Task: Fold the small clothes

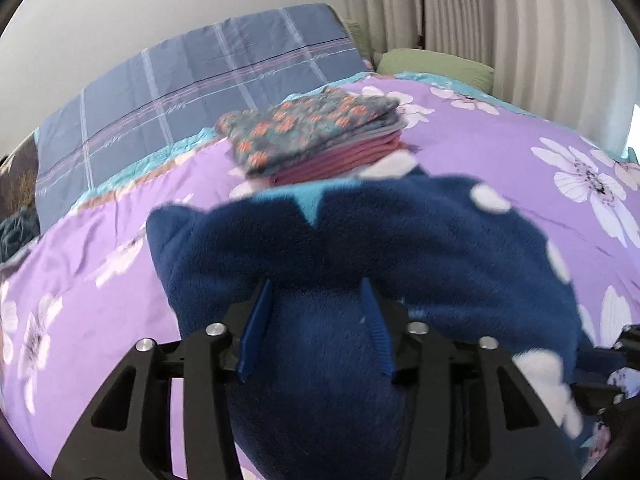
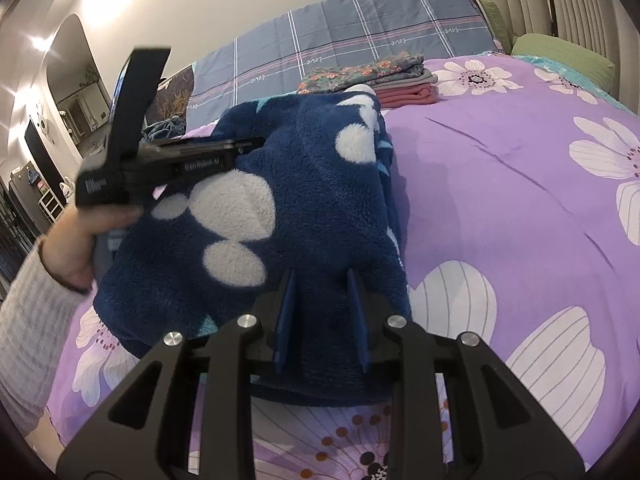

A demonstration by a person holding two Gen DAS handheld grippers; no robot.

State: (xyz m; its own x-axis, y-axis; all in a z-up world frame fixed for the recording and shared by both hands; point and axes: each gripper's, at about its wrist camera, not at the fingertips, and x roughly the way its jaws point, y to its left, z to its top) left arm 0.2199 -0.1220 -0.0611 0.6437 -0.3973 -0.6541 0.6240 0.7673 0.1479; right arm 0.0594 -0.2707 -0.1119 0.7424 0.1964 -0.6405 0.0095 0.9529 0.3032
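A dark blue fleece garment with white spots [image 1: 360, 248] is folded and held above the purple flowered bed. My left gripper [image 1: 316, 292] is shut on its near edge, fleece bunched between the blue fingers. The garment also shows in the right wrist view [image 2: 288, 208]. My right gripper [image 2: 322, 280] is shut on its other near edge. The left gripper's body [image 2: 176, 160] shows at the garment's left side, held by a hand.
A stack of folded clothes [image 1: 316, 136], floral piece on top and pink ones below, lies behind the garment; it also shows in the right wrist view [image 2: 372, 76]. A blue checked pillow [image 1: 192, 92] and a green pillow [image 1: 436, 66] lie at the bed's head. Curtains hang at the right.
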